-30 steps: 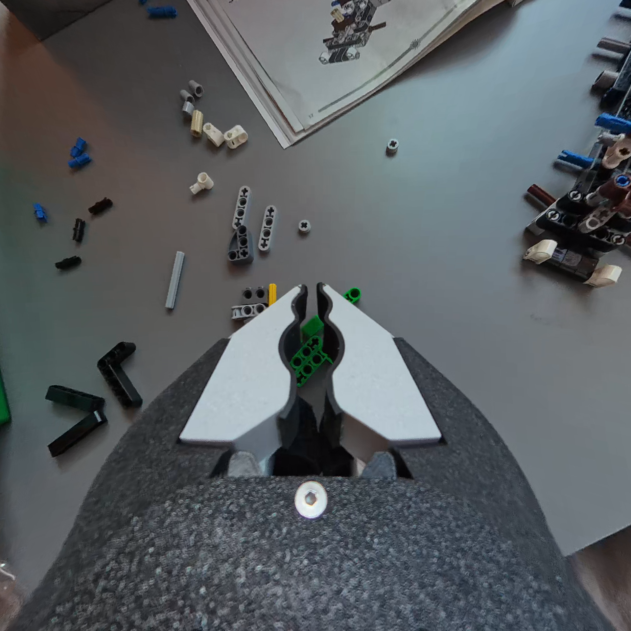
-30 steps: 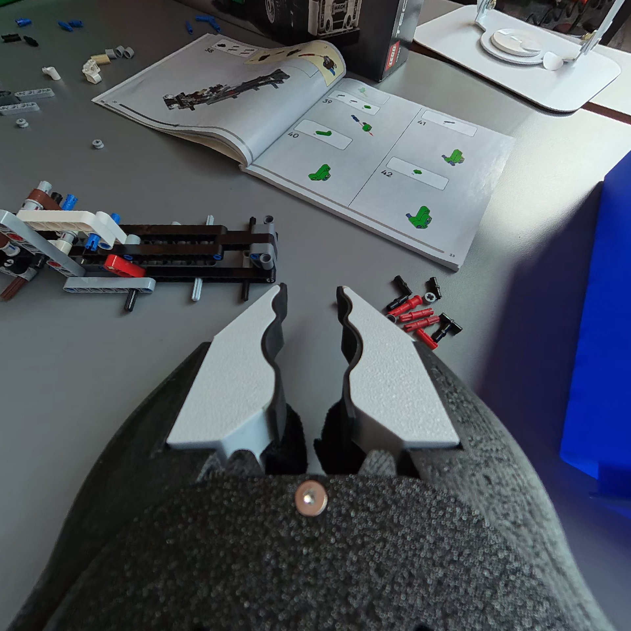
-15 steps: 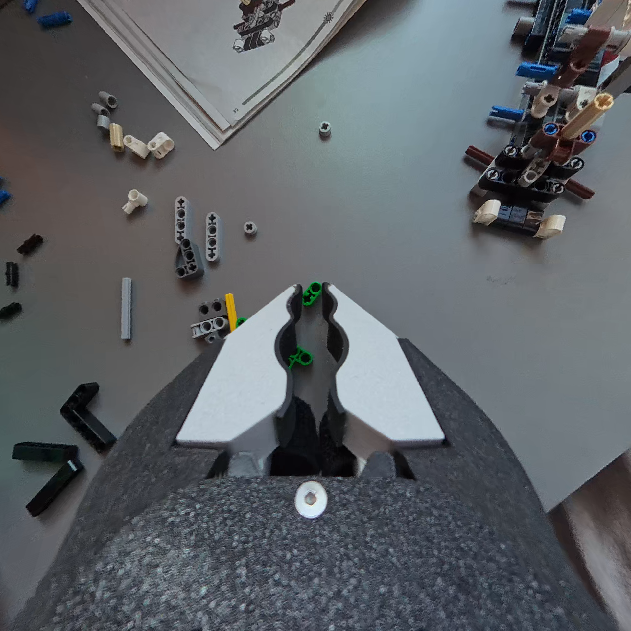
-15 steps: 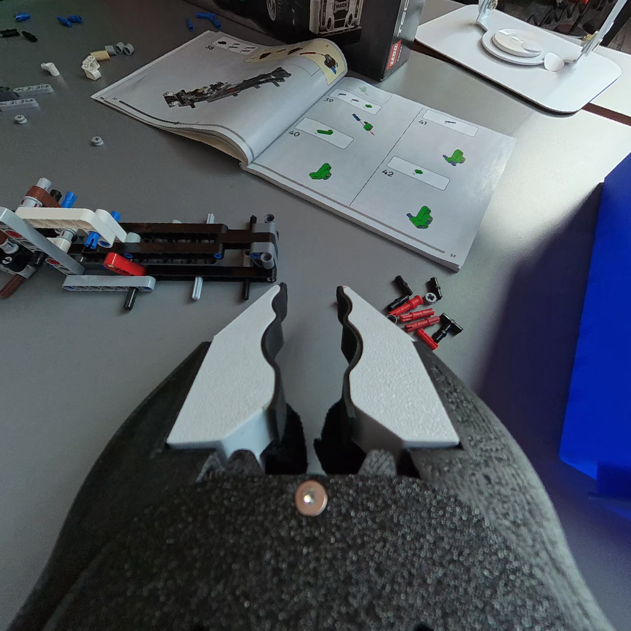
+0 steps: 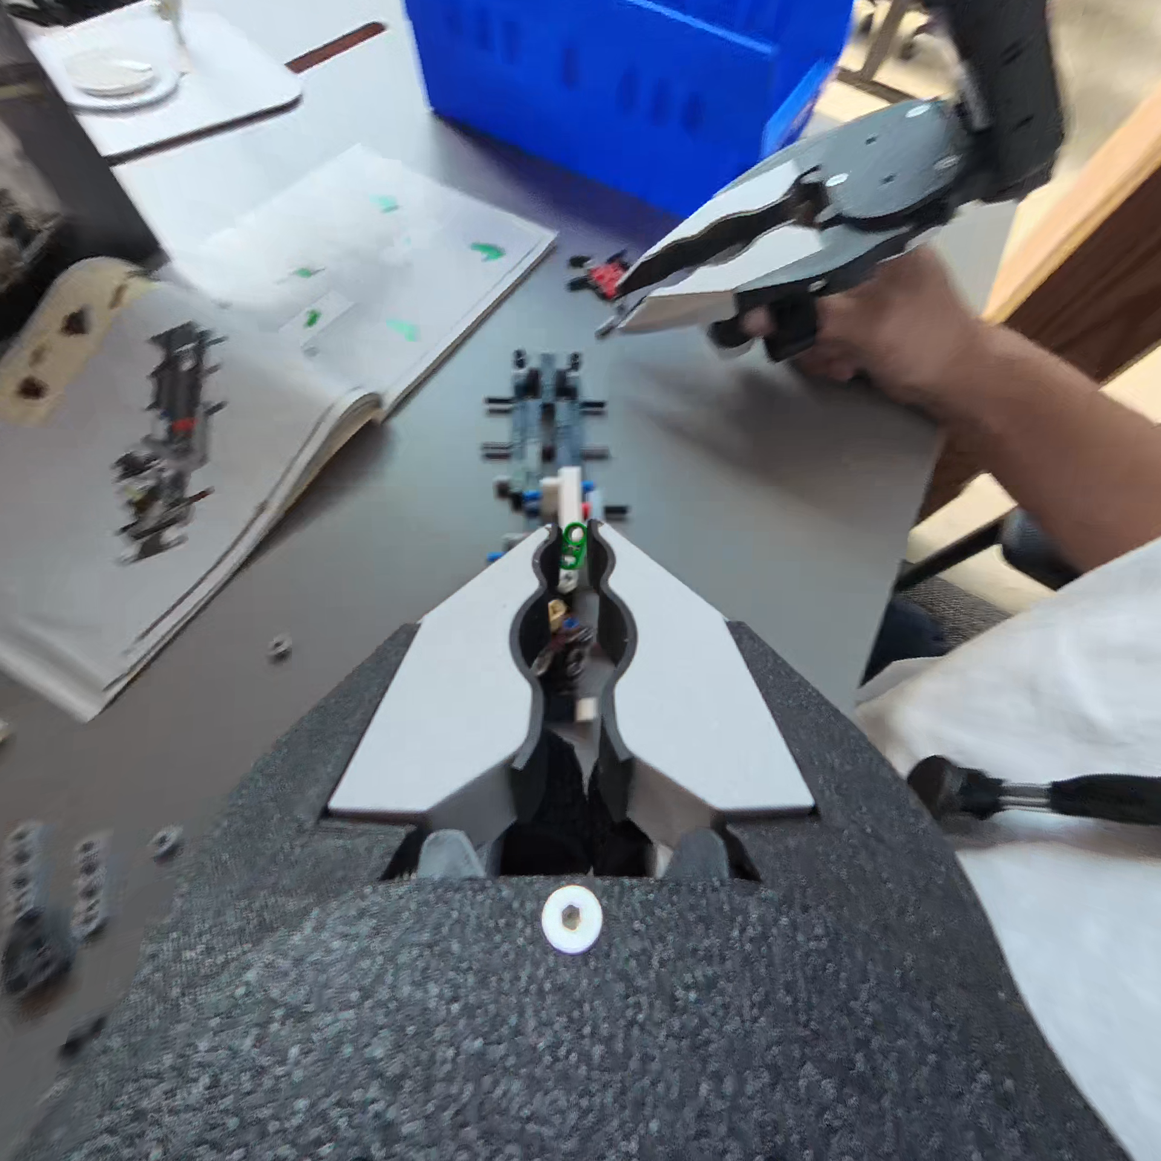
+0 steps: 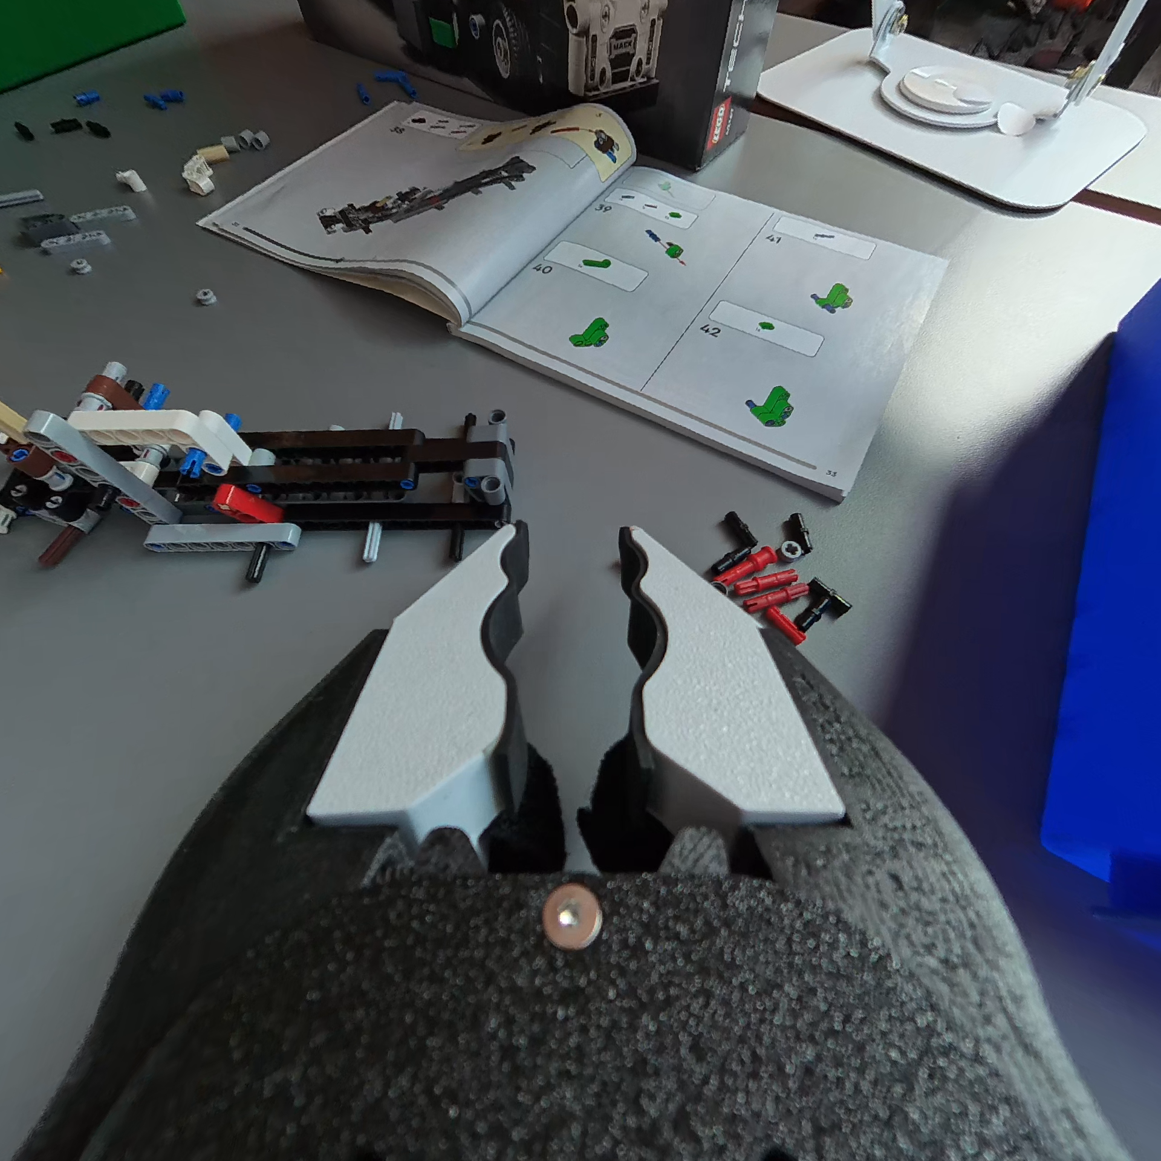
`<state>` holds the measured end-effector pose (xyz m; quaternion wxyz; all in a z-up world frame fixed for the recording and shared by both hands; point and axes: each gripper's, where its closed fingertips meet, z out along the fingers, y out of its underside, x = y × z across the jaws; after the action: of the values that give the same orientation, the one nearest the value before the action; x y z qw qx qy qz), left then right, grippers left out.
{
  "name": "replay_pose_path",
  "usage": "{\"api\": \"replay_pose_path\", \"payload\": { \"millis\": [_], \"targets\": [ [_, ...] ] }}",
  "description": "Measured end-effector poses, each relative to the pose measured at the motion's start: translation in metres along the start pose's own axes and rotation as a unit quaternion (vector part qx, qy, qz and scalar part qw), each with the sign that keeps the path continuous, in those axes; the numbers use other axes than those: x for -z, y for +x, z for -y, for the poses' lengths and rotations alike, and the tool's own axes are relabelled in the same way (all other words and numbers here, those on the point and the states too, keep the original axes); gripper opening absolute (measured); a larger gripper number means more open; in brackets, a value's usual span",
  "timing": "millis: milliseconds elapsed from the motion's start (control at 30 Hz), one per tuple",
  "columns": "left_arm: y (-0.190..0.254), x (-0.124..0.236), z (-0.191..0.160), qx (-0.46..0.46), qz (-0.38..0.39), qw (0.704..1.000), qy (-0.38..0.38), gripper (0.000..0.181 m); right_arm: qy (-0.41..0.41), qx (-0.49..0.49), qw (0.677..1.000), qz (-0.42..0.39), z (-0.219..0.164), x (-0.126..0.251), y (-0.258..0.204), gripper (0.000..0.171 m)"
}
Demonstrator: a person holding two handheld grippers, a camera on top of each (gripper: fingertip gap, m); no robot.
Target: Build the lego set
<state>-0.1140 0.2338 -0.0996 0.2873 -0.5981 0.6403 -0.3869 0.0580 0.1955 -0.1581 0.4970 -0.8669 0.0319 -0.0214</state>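
Observation:
My left gripper (image 5: 573,534) is shut on a small green two-hole connector (image 5: 573,545), pinched at the very fingertips and held above the table. Just beyond and below it lies the long black chassis assembly (image 5: 545,414), whose near end shows through the gap between the jaws. The view is motion-blurred. My right gripper (image 6: 573,540) is open and empty, low over bare table, with the chassis (image 6: 327,465) to its left and a small heap of red and black pins (image 6: 769,581) to its right. It also shows in the left wrist view (image 5: 619,311), held by a hand.
The open instruction booklet (image 6: 565,264) lies behind the chassis. A blue bin (image 6: 1118,565) stands at the right, the set's box (image 6: 565,44) and a white stand base (image 6: 955,107) at the back. Loose grey, blue and black parts (image 6: 75,220) are scattered far left.
My left gripper closed on the green connector, lifted it off the table and swung right to point along the chassis. The right gripper has hardly moved.

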Motion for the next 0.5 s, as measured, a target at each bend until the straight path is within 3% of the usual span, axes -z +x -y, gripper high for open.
{"api": "replay_pose_path", "payload": {
  "millis": [100, 233, 500],
  "targets": [
    [0.046, -0.041, 0.005, -0.007, -0.058, 0.998, -0.026, 0.006, 0.015, -0.008, 1.000, 0.008, 0.004, 0.003, 0.000, 0.028],
    [0.065, -0.089, -0.021, -0.014, -0.050, 0.994, -0.101, 0.006, 0.026, -0.009, 1.000, 0.011, 0.006, 0.006, -0.001, 0.028],
    [0.059, -0.112, -0.036, -0.036, -0.008, 0.990, -0.136, 0.006, 0.024, 0.007, 1.000, 0.009, 0.005, 0.006, -0.005, 0.028]
  ]
}}
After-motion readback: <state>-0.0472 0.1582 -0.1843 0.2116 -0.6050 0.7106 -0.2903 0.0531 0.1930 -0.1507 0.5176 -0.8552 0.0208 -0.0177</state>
